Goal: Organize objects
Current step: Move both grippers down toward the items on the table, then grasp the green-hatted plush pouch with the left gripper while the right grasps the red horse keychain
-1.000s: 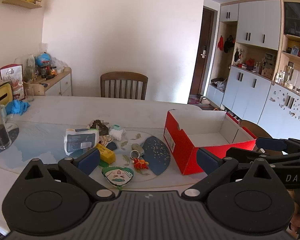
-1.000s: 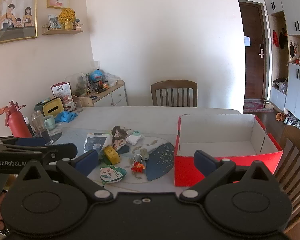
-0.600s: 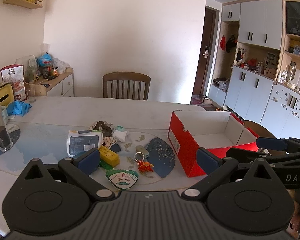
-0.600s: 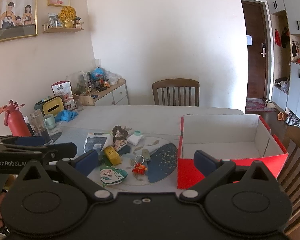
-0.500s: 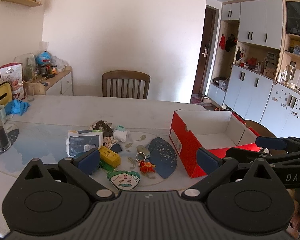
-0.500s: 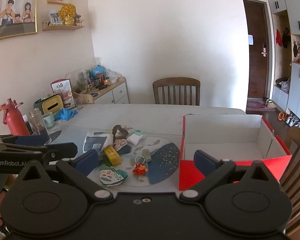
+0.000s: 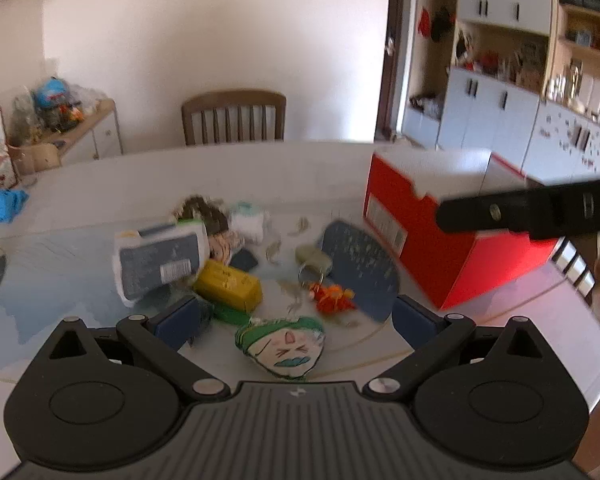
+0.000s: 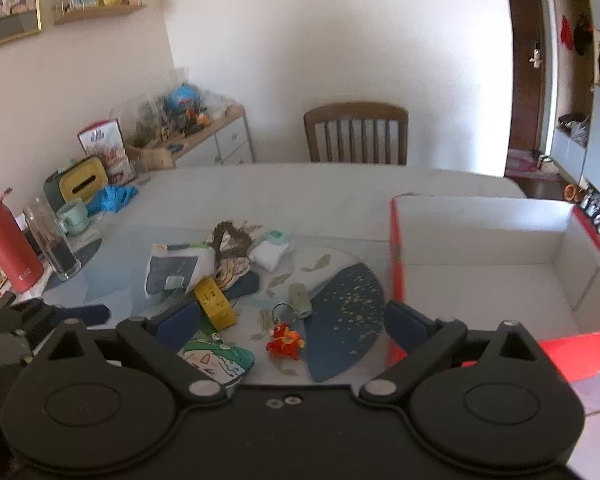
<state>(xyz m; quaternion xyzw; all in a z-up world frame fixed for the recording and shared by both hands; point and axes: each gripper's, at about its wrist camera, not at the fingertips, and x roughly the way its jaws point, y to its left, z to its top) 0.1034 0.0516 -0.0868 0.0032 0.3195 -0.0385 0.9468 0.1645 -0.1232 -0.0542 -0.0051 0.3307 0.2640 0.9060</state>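
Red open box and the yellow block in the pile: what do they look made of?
The red open box looks like matte cardboard: thin flat walls, white inside, a folded flap hanging off its near corner. The yellow block looks hard and smooth, probably plastic, with crisp edges and small dark print; motion blur leaves its finish uncertain.

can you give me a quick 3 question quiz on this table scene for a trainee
1. True or false: the red box already has items in it.
2. Which lies nearest the left tool? A) face-print pouch B) white roll C) red bottle
3. Fill in: both tools are ___ and hold nothing.

Key
1. False; its white inside is bare.
2. A
3. open; the right tool too.
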